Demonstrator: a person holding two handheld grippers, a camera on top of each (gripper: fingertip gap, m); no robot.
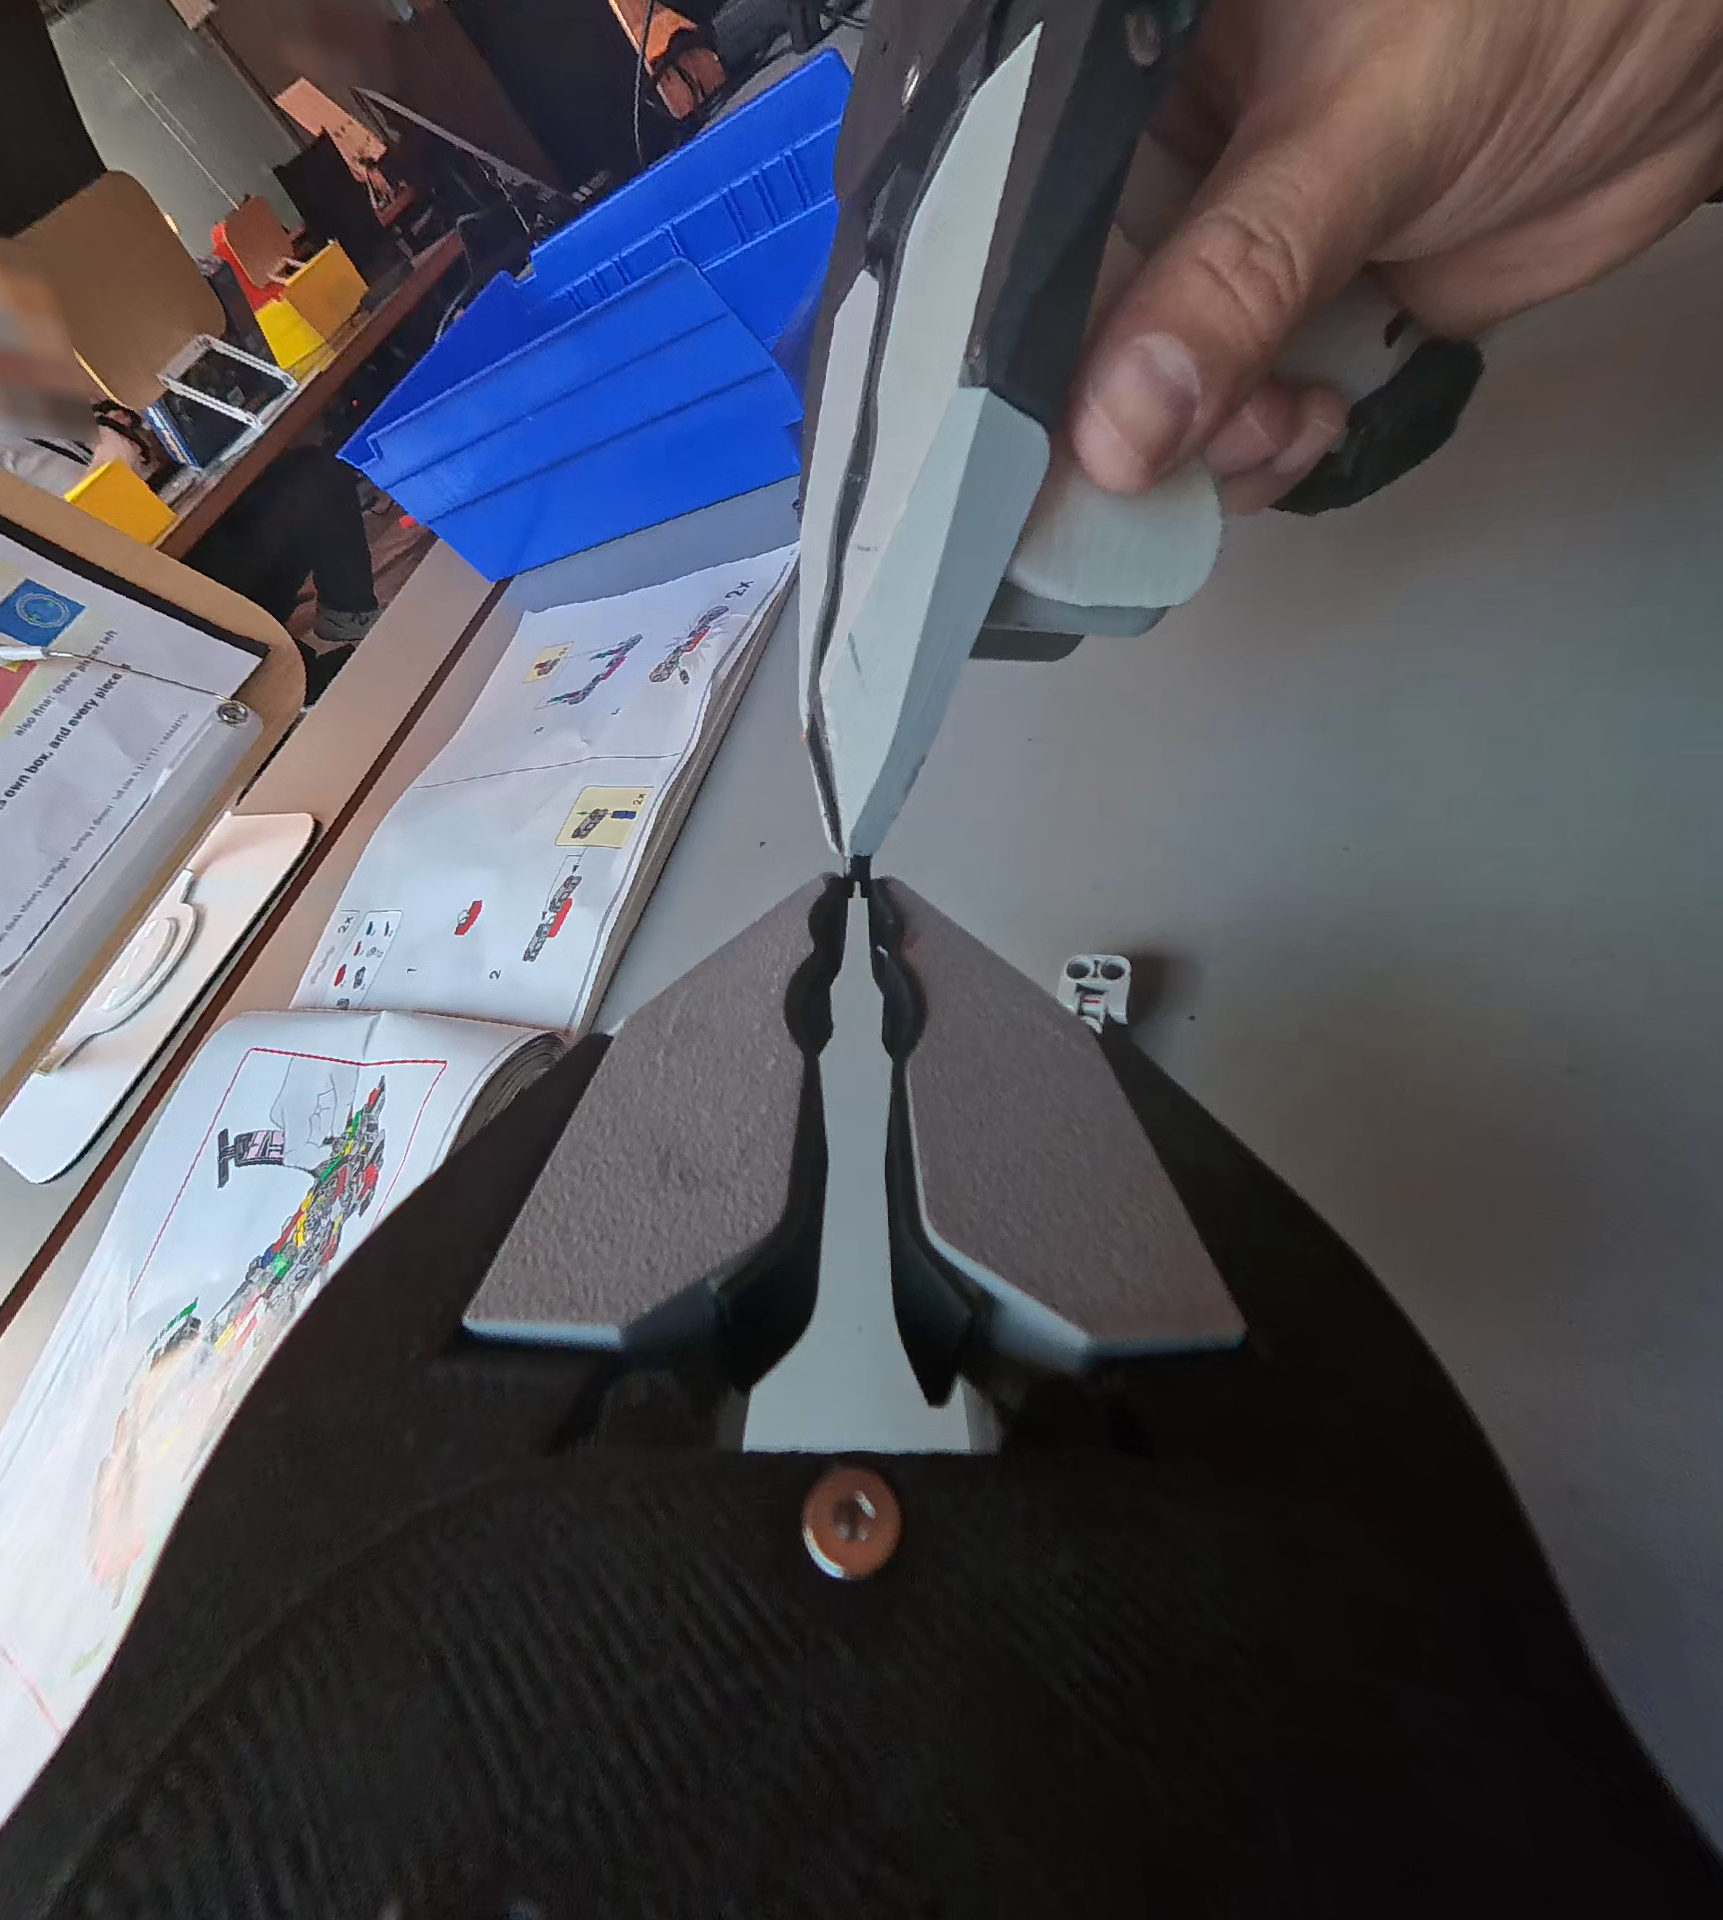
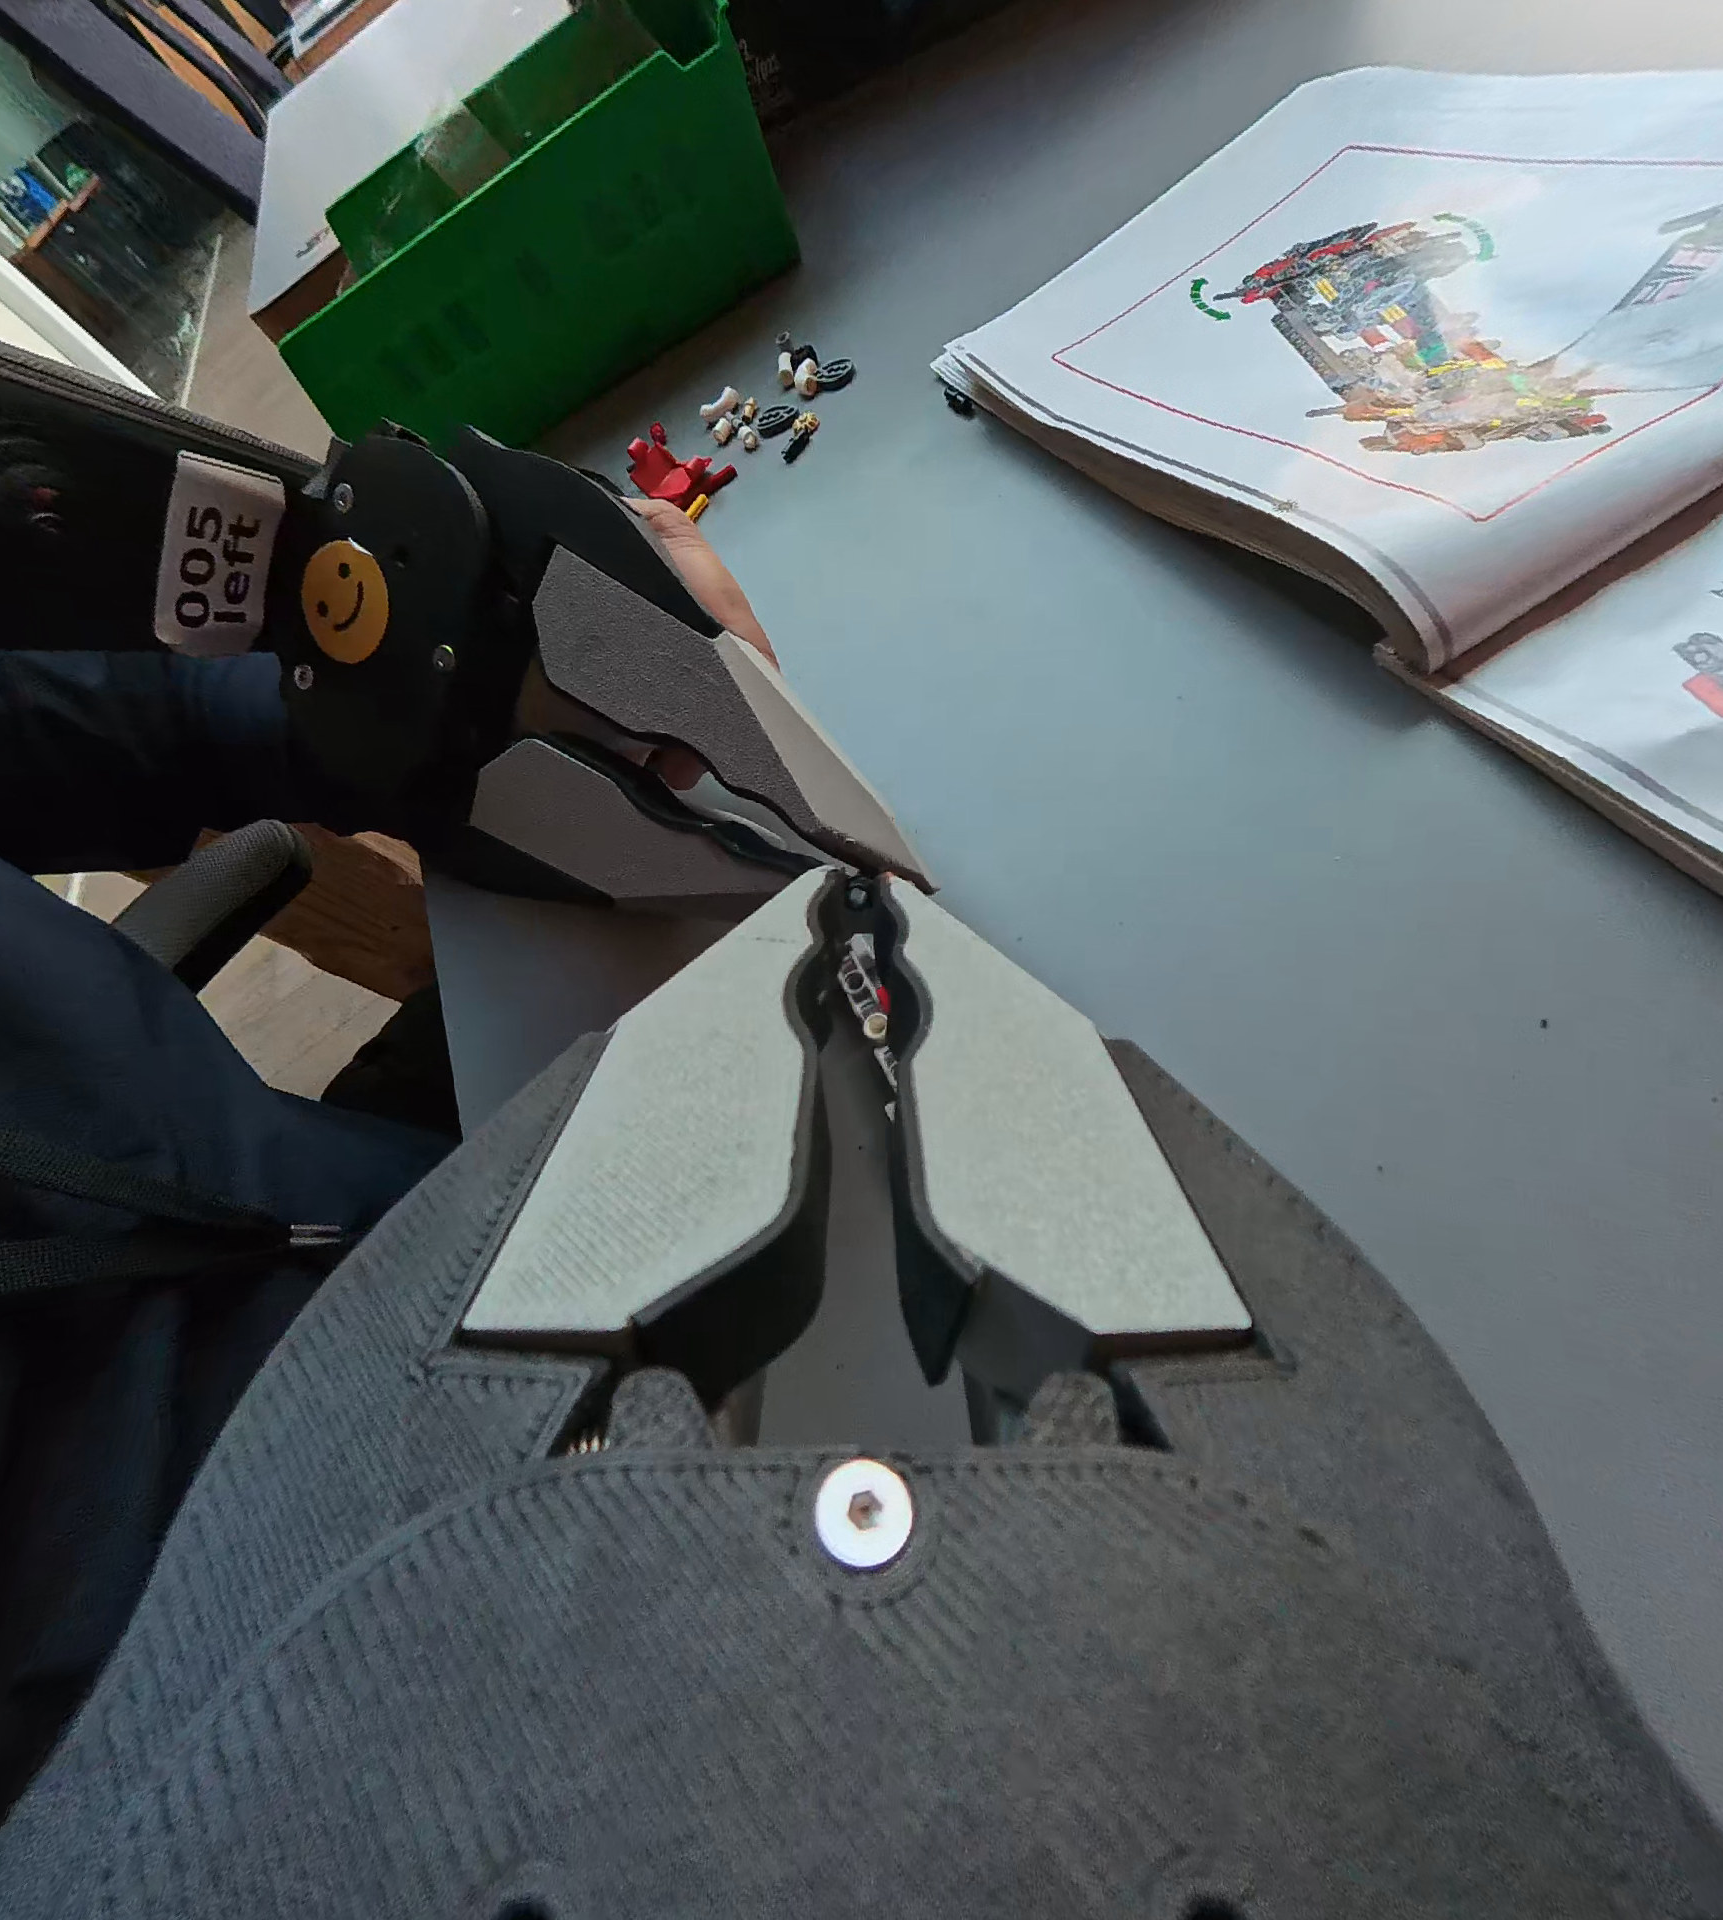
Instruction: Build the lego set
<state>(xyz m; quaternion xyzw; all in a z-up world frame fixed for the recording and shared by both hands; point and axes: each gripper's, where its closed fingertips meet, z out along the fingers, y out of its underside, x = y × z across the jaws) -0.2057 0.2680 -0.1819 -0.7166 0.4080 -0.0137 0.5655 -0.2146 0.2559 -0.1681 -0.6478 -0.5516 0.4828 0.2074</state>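
Left wrist view: the left gripper (image 1: 858,883) sits at centre frame, its jaws narrowed to the tips on one small black pin (image 1: 859,864). The right gripper (image 1: 852,847) descends from the top of the frame, held by one hand (image 1: 1356,239), its tips on the same pin. One white connector piece (image 1: 1096,987) lies at right centre on the grey table (image 1: 1459,831). Two blue bins (image 1: 608,395) occupy the upper middle; one open instruction booklet (image 1: 545,821) lies at left.

Right wrist view: the right gripper (image 2: 858,896) is nearly closed. Shown only here: one green bin (image 2: 545,260) at upper left and one cluster of small parts (image 2: 763,416) beside it.
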